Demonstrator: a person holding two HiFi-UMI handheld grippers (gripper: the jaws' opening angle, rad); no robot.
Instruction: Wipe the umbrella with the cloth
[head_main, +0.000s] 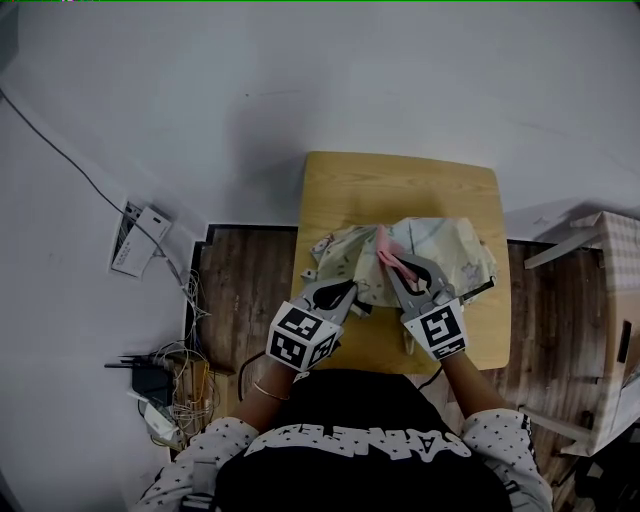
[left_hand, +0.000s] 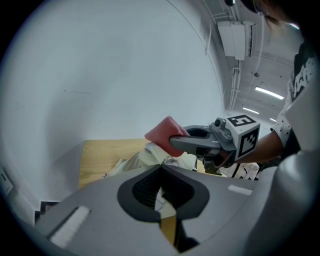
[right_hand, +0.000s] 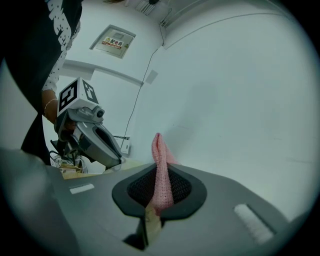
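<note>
A cream patterned umbrella (head_main: 450, 245), folded, lies bunched on the small wooden table (head_main: 400, 180). My right gripper (head_main: 392, 262) hovers over the umbrella's middle, shut on a pink cloth (head_main: 385, 245). The cloth (right_hand: 161, 165) stands up between the closed jaws in the right gripper view. My left gripper (head_main: 352, 288) is at the umbrella's near left edge, shut on a fold of its fabric. The left gripper view shows the umbrella (left_hand: 135, 162) just past the left gripper (left_hand: 161, 166), with the right gripper (left_hand: 172, 142) and the cloth (left_hand: 162, 132) above it.
A white wall rises right behind the table. On the floor at the left lies a tangle of cables and chargers (head_main: 165, 385), and a white box (head_main: 140, 240) leans on the wall. Pale wooden furniture (head_main: 610, 330) stands to the right.
</note>
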